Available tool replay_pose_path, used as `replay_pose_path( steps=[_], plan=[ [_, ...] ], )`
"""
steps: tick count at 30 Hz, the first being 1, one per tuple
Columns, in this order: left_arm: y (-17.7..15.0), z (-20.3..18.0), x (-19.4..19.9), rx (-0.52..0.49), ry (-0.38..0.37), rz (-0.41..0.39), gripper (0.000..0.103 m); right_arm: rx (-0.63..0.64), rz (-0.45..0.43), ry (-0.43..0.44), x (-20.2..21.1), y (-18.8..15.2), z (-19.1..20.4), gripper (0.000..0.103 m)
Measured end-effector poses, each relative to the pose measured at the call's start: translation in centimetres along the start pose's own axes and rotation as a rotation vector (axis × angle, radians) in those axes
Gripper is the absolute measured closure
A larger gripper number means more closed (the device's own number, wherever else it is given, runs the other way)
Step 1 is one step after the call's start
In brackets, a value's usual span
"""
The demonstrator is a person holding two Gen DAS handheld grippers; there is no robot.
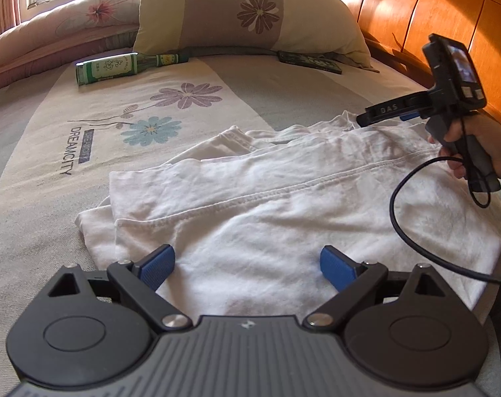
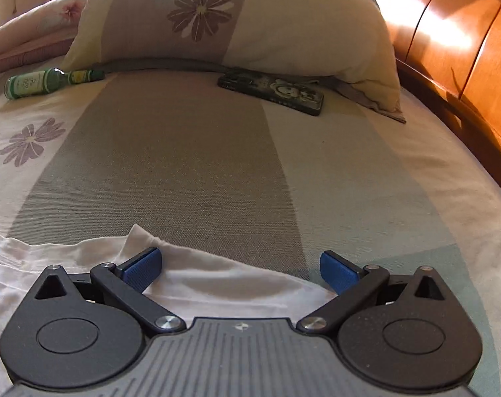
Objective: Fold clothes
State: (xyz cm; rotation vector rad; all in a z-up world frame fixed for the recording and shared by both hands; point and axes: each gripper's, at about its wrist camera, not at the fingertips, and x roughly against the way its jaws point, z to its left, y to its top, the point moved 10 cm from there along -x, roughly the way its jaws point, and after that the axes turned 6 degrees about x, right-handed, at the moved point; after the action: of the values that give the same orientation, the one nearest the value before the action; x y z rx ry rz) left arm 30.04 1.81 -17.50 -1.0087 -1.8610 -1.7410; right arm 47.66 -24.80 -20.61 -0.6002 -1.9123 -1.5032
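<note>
A white garment [image 1: 283,192] lies folded in layers on the bed, its hems running across the left wrist view. My left gripper [image 1: 247,266] hovers open over its near edge, blue pads [image 1: 157,266] apart, nothing between them. In the same view a hand holds my right gripper [image 1: 366,117] at the garment's far right corner. The right wrist view shows that gripper [image 2: 238,269] open, with the white garment [image 2: 200,281] edge lying under and between its fingers and not pinched.
Patterned bedsheet [image 2: 184,165] stretches ahead. A green bottle [image 1: 118,66] lies on its side at the far left, a dark phone [image 2: 273,94] by a floral pillow [image 1: 250,10]. A wooden headboard [image 1: 432,23] bounds the right side. A black cable [image 1: 396,218] trails over the garment.
</note>
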Motion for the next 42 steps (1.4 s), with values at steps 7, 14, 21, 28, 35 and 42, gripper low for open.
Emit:
replay_pose_path(
  steps=[7,14,21,28,35,42],
  plan=[
    [0.3,-0.1,0.1,-0.004,-0.004,-0.003,0.008,-0.07,-0.027,0.03,3.6,0.5,-2.5,0.0],
    [3.4,0.3,0.1,0.006,-0.025,-0.042,0.008,-0.06,-0.038,0.107,11.9,-6.5,-1.6,0.0],
    [8.2,-2.3,-4.2,0.0,-0.162,-0.051,0.008,-0.087,0.022,0.106,13.8,-12.0,0.7,0.0],
    [8.3,-2.0,-9.5,-0.037,-0.108,0.026,0.008,-0.015,0.013,0.072,15.0,-12.9,1.5,0.0],
    [8.1,-3.4,-3.8,-0.133,-0.095,-0.021,0.007,-0.066,0.037,0.035,15.2,-14.0,0.0,0.0],
    [2.2,-3.7,0.6,-0.19,-0.077,0.052,0.006,-0.065,0.012,0.024,17.7,-13.3,0.8,0.0]
  ],
)
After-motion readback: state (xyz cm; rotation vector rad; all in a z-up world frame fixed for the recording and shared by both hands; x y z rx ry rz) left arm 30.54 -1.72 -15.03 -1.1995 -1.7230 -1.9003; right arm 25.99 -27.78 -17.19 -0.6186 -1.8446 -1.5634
